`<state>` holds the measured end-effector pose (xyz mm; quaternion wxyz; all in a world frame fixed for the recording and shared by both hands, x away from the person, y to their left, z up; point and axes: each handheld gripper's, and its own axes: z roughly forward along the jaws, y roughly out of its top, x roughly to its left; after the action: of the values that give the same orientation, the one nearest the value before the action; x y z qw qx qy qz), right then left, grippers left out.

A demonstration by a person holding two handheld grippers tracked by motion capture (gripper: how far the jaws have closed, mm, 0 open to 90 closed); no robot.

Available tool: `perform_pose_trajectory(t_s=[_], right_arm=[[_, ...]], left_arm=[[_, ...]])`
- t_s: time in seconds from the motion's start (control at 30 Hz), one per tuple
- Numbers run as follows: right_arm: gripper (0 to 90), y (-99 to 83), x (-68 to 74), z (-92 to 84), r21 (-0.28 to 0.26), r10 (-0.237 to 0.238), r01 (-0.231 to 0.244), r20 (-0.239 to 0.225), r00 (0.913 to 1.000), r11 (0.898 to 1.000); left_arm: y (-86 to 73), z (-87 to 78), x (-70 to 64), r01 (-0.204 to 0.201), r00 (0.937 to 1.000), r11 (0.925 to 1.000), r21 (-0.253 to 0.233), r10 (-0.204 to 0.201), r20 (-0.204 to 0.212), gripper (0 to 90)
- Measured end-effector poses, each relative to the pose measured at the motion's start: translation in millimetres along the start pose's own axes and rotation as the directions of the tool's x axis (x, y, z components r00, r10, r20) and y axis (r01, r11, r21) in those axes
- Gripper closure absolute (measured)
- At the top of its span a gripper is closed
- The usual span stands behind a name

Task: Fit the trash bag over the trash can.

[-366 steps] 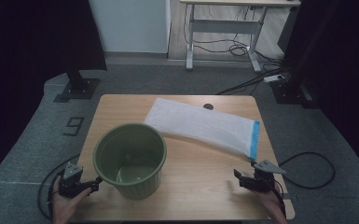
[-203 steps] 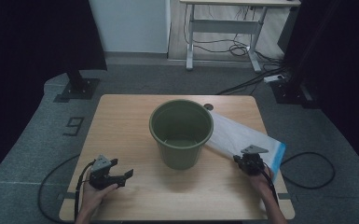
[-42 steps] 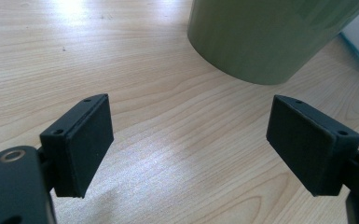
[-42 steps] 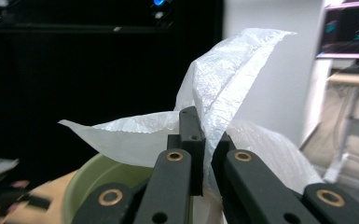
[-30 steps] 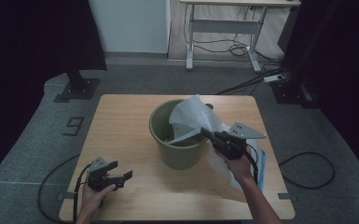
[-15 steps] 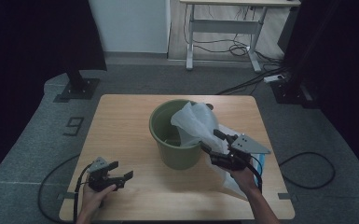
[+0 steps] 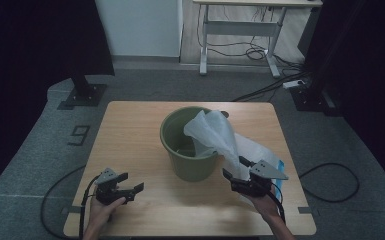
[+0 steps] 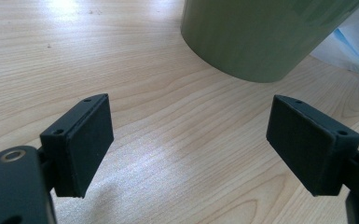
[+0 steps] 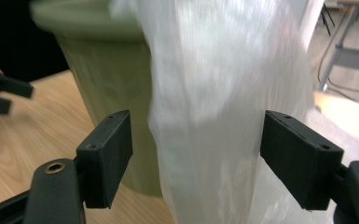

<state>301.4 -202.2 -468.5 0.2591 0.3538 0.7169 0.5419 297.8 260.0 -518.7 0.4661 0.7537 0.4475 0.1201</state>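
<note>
White plastic bag (image 7: 219, 137) is draped over the rim of the green bucket (image 7: 187, 162) at mid-tabletop (image 7: 130, 130), trailing down its right side. It is flanked, unpinched, by the right gripper (image 7: 241, 174), whose jaws have just been opening. The left gripper (image 7: 128, 184) is held spread over bare wood.

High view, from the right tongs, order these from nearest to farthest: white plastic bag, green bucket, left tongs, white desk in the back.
1. White plastic bag: right beside the right tongs, draped over the bucket's rim.
2. Green bucket: just left of the bag, mid-table.
3. Left tongs: across the table's near edge, at the left.
4. White desk: on the floor beyond the table.
</note>
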Motion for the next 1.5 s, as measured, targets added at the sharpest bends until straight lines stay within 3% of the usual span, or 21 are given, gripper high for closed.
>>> perform_pose_trajectory(t_s=[0.23, 0.27, 0.3, 0.33, 0.37, 0.4, 0.5, 0.57, 0.8, 0.97, 1.13, 1.23, 1.33, 1.43, 1.5], right_arm=[[29.2, -6.9, 2.7, 21.3, 0.032, -0.008, 0.006, 0.070, 0.9975, 0.999], [33.2, -6.5, 2.3, 23.7, 0.034, -0.010, 0.007, 0.076, 0.9971, 0.999], [46.1, -6.3, 1.3, 27.7, 0.045, -0.026, 0.023, 0.087, 0.9958, 0.999], [46.1, -6.3, 1.3, 27.7, 0.045, -0.026, 0.023, 0.087, 0.9958, 0.999], [54.3, -6.4, 0.3, 28.7, 0.043, -0.029, 0.026, 0.082, 0.9962, 0.999], [70.0, -6.1, -1.8, 28.4, 0.030, -0.053, 0.051, 0.074, 0.9959, 0.998], [79.4, -3.4, -4.0, 26.7, 0.039, -0.092, 0.089, 0.069, 0.9934, 0.995], [85.0, 2.6, -8.3, 22.5, 0.045, -0.108, 0.105, 0.068, 0.9919, 0.993], [88.0, 33.6, -16.8, 3.5, 0.021, -0.132, 0.130, 0.069, 0.9889, 0.991], [88.2, 52.8, -21.0, -0.7, 0.001, -0.133, 0.133, 0.053, 0.9897, 0.991], [88.1, 66.8, -23.1, 0.6, -0.007, -0.125, 0.125, 0.045, 0.9911, 0.992], [88.1, 73.5, -22.2, 1.2, 0.007, -0.136, 0.136, 0.039, 0.9899, 0.991], [88.2, 79.1, -22.1, 0.4, 0.013, -0.133, 0.133, 0.042, 0.9902, 0.991], [88.2, 86.7, -22.0, -0.2, 0.019, -0.126, 0.126, 0.045, 0.9910, 0.992], [88.2, 92.4, -21.7, 0.6, 0.031, -0.122, 0.121, 0.039, 0.9917, 0.992]], left_arm=[[0.2, -0.8, 0.5, 0.003, 1.0000, 1.0000, -0.005, -0.003, 0.003, 14.5], [0.2, -1.0, 0.4, 0.003, 1.0000, 1.0000, -0.005, -0.003, 0.004, 14.6], [0.2, -1.3, 0.5, 0.004, 1.0000, 1.0000, -0.006, -0.004, 0.004, 14.5], [0.3, -1.7, 0.5, 0.006, 1.0000, 1.0000, -0.008, -0.005, 0.004, 14.5], [0.5, -2.3, 0.5, 0.009, 0.9999, 0.9999, -0.011, -0.009, 0.005, 14.5], [0.9, -3.1, 0.5, 0.015, 0.9998, 0.9998, -0.014, -0.015, 0.010, 14.6], [5.3, -5.3, -3.8, 0.038, 0.9989, 0.9981, -0.049, -0.037, 0.028, 15.4], [10.2, -6.2, -9.0, 0.031, 0.9992, 0.9975, -0.063, -0.029, 0.026, 15.6], [24.3, -12.5, -24.0, 0.009, 0.9999, 0.9954, -0.096, -0.008, 0.013, 15.7], [39.6, -18.8, -35.7, -0.010, 0.9994, 0.9930, -0.118, 0.006, -0.033, 16.0], [66.0, -28.4, -53.1, -0.034, 0.9956, 0.9801, -0.196, 0.016, -0.092, 16.2], [87.3, -31.9, -69.0, -0.073, 0.9907, 0.9733, -0.218, 0.045, -0.129, 16.2], [104.6, -32.1, -86.3, -0.099, 0.9916, 0.9687, -0.228, 0.077, -0.104, 16.1], [122.8, -25.6, -108.0, -0.164, 0.9855, 0.9638, -0.210, 0.150, -0.080, 15.7], [128.8, -21.5, -115.5, -0.188, 0.9814, 0.9609, -0.203, 0.176, -0.075, 15.7]])
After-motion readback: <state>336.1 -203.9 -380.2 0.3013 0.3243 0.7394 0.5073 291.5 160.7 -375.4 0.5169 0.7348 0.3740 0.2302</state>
